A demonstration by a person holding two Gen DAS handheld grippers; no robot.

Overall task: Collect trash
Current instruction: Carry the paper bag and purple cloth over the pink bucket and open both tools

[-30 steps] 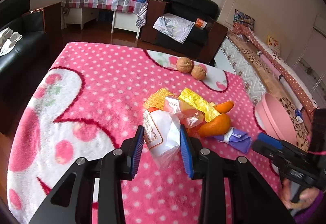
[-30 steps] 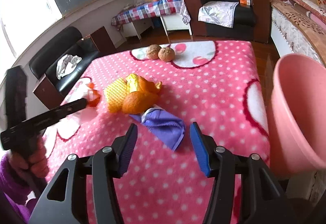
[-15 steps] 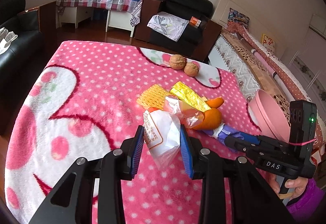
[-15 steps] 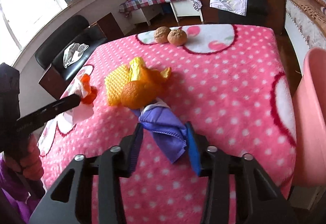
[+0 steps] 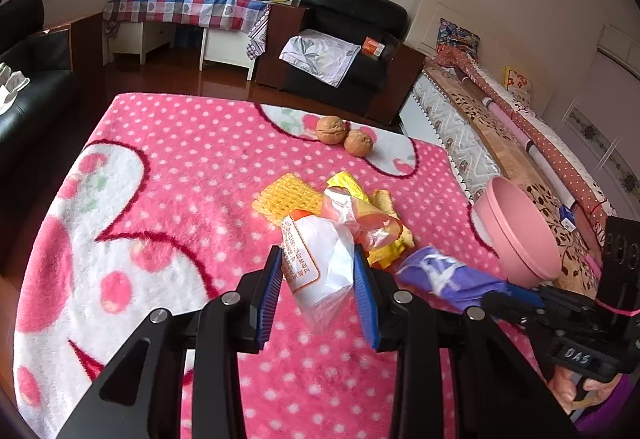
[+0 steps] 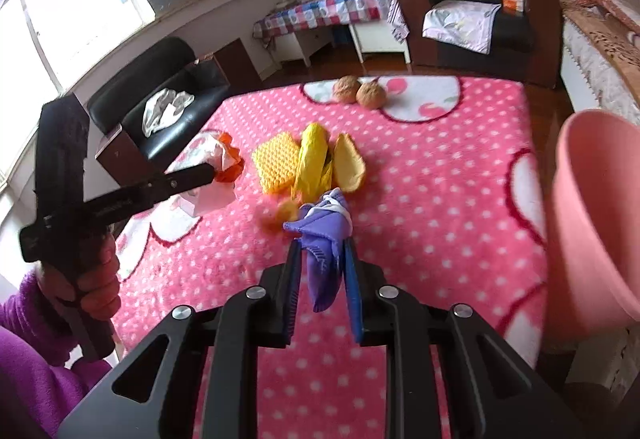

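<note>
On the pink polka-dot blanket covering the worktop lie two walnuts, one yellow foam net, one yellow wrapper and one piece of orange peel; the left hand-held gripper clasps one white plastic bag with orange print, lifted just above the blanket; the right hand-held gripper, its jaws having just been closing, pinches one purple wrapper, raised near the loose trash; one pink bin stands beside the worktop's right edge; a blurred orange scrap sits just left of the purple wrapper.
</note>
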